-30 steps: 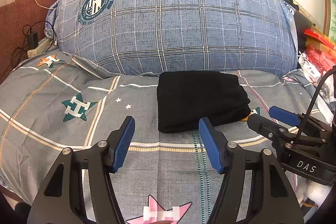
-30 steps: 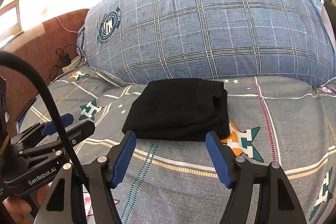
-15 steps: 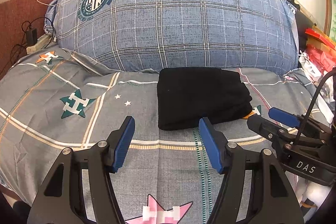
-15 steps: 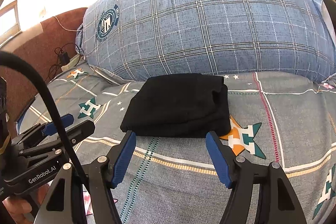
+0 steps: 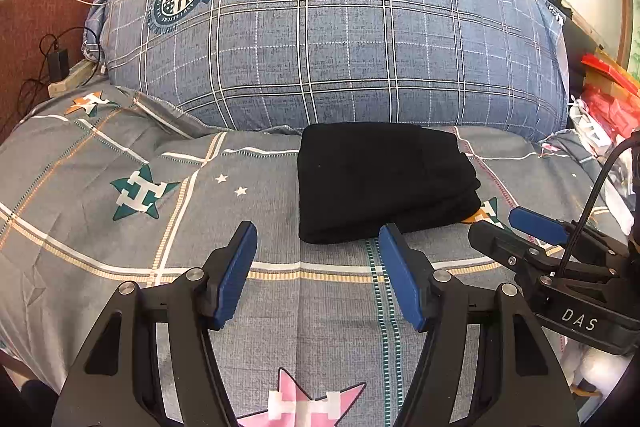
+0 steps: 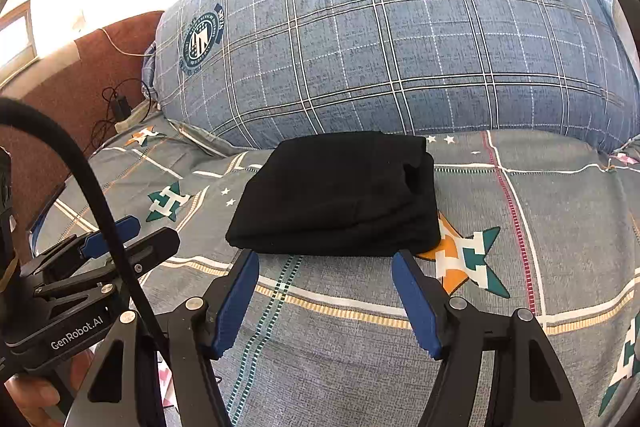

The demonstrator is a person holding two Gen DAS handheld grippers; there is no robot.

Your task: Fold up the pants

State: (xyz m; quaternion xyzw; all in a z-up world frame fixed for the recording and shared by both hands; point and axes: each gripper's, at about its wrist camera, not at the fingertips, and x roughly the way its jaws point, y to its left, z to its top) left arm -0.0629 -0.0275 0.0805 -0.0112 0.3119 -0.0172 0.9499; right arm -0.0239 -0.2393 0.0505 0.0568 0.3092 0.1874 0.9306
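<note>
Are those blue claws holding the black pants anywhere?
No. The left gripper and right gripper are both open and empty; the folded black pants lie free on the bed.

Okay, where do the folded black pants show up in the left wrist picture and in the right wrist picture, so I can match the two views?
Left wrist: the black pants lie right of centre, beyond the right fingertip of the left gripper.
Right wrist: the black pants lie at centre, just beyond the right gripper.
Shared landmark: the blue plaid pillow, right behind the pants.
</note>
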